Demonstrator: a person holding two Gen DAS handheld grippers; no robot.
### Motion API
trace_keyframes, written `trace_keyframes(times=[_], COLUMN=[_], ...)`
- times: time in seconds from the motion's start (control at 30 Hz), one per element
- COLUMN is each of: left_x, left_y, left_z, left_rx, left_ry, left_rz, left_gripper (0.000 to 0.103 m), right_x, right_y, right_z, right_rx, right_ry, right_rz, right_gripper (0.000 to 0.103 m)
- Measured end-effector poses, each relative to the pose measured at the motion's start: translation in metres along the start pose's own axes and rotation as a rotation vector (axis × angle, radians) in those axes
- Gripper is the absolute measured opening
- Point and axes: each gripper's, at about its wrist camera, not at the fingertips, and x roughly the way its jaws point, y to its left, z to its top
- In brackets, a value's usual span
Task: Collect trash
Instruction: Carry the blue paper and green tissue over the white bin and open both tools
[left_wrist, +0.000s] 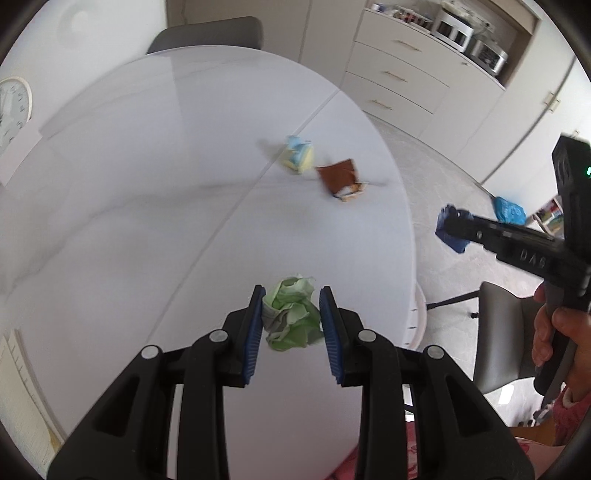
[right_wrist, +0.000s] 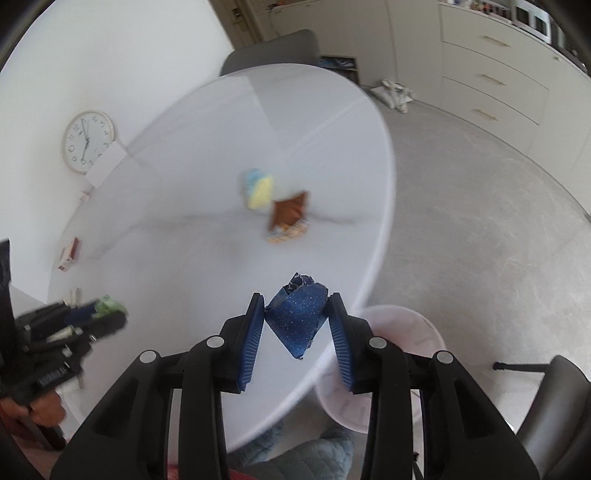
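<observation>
Green paper wad (left_wrist: 291, 314): crumpled, pale green with grey folds, pinched between the left gripper (left_wrist: 291, 301) pads over the near part of the white table (left_wrist: 147, 184). Blue wrapper (right_wrist: 297, 317): dark blue, speckled, folded to a point, clamped in the right gripper (right_wrist: 297, 306) above the table's right edge. Pale pink bin (right_wrist: 406, 332) sits on the floor just beyond that edge. Still on the table, mid-surface: blue-yellow wrapper (left_wrist: 298, 154) just beside a brown wrapper (left_wrist: 340, 177), both blurred. Clock (right_wrist: 86, 142) leans at the wall.
</observation>
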Motion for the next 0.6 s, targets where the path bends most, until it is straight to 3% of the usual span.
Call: trace_keyframes(times=[0.13, 0.37, 0.43, 0.47, 0.53, 0.6], left_x=[0.007, 0.015, 0.017, 0.017, 0.017, 0.017], left_y=[-0.035, -0.075, -0.083, -0.086, -0.092, -0.1], left_z=[0.003, -0.001, -0.002, -0.003, -0.005, -0.006], left_rx=[0.051, 0.091, 0.099, 0.105, 0.123, 0.146], left_ry=[0.005, 0.021, 0.028, 0.031, 0.033, 0.035], left_rz=[-0.022, -0.005, 0.008, 0.013, 0.022, 0.026], left_gripper=[0.03, 0.03, 0.03, 0.03, 0.03, 0.03], right_x=[0.028, 0.134, 0.157, 0.164, 0.172, 0.171], right_y=[-0.051, -0.115, -0.125, -0.129, -0.138, -0.144], right_z=[-0.034, -0.09, -0.101, -0.104, -0.108, -0.108], right_rx=[0.055, 0.097, 0.108, 0.114, 0.121, 0.148], right_ry=[0.068, 0.258, 0.299, 0.315, 0.329, 0.332], right_rz=[-0.012, -0.037, -0.041, -0.047, -0.065, -0.066], right_gripper=[0.038, 0.042, 0.052, 0.065, 0.081, 0.089])
